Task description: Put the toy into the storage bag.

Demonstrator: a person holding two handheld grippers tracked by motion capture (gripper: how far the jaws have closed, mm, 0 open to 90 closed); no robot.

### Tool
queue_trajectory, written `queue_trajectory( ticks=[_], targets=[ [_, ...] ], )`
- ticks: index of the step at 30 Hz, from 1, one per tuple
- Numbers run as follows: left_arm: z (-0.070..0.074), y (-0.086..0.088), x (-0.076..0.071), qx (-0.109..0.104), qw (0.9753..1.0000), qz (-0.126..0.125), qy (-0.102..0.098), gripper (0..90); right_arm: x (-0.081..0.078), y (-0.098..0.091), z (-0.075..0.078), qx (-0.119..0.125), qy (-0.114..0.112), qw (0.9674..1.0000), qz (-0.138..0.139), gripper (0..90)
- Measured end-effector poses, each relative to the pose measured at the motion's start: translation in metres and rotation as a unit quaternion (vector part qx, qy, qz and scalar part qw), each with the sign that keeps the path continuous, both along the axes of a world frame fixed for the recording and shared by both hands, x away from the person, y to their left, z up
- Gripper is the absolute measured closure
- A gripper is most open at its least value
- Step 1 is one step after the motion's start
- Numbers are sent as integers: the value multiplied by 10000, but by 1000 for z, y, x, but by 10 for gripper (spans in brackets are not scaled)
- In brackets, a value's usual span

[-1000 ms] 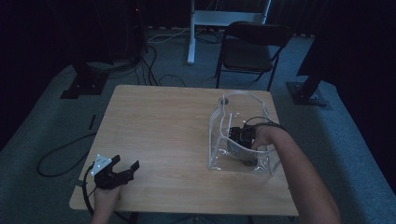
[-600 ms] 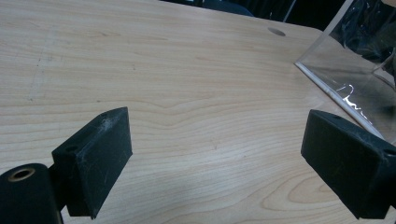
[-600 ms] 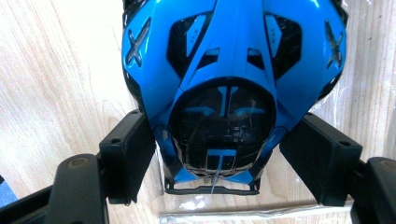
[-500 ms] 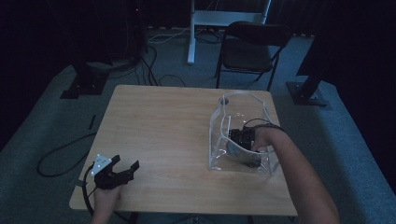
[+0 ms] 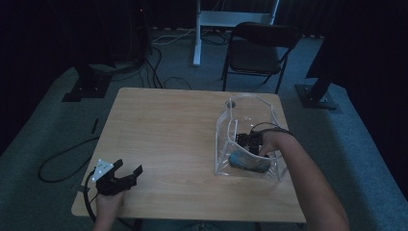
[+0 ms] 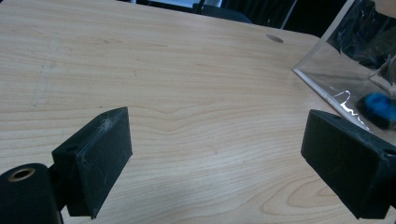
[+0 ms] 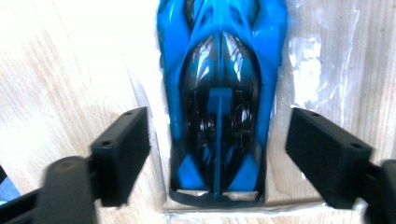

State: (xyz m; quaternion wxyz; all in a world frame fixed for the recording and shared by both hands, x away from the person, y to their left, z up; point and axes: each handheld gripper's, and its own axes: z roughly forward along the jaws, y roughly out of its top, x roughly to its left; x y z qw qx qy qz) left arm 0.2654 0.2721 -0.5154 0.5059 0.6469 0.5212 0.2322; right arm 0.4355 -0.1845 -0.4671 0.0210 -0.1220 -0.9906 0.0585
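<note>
A blue toy car (image 7: 219,93) with a dark canopy lies on the floor of a clear plastic container (image 5: 222,137) at the table's right side. My right gripper (image 7: 219,116) reaches down into the container over the car (image 5: 250,162). Its jaws have just been opening and now stand open, with the car between them and a gap on each side. My left gripper (image 5: 130,167) rests open near the table's front left corner, with nothing between its fingers (image 6: 98,154). The container (image 6: 327,70) and the car (image 6: 378,105) lie far off to its right.
The wooden table (image 5: 168,125) is bare between the two grippers. A dark folding chair (image 5: 260,48) stands behind the table. Cables (image 5: 62,159) trail over the floor at the left, and stand bases (image 5: 84,89) sit at both back corners.
</note>
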Motion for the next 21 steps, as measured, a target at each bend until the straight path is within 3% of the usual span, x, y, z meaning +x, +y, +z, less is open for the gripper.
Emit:
queue_trajectory(
  ticks=[14,19,21],
  targets=[
    [1,-1,0,0,10000,-18,-22,92,-2,-1,2,-126,-134,9998,-126,127],
    [1,-1,0,8,10000,-38,-17,92,-1,-2,8,-108,-178,9995,-248,119],
    [1,-1,-1,8,10000,-31,-23,92,0,-4,11,16,-235,9996,-182,109]
  ],
)
